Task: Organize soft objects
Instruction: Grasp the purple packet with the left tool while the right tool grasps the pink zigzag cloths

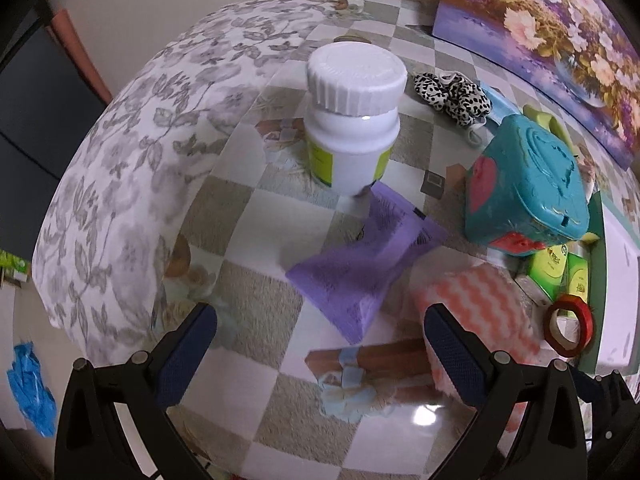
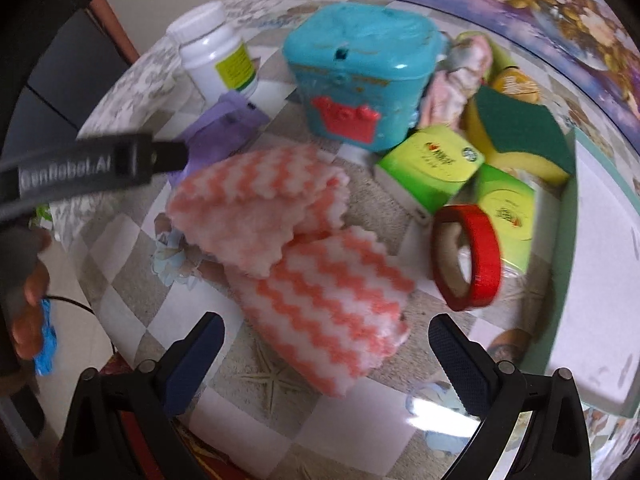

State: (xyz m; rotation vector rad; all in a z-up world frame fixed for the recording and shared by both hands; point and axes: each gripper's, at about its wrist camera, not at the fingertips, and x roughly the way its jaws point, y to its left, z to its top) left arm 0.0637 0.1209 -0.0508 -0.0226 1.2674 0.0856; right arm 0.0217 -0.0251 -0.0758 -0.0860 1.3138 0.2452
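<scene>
Jaws spread wide and empty, the right gripper (image 2: 326,354) hovers with the coral zigzag cloth (image 2: 320,312) just ahead between them; pinching its thick folded middle looks best.

Left gripper (image 1: 320,344), likewise agape, faces the purple cloth (image 1: 360,276).

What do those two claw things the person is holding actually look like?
Each is a black plastic frame with round pivot pins and two fingers faced with dark blue textured pads: the left gripper, the right gripper. In the right view, the left one's grey-black body reads "GenRobot.AI", with a thin black cable below.
</scene>
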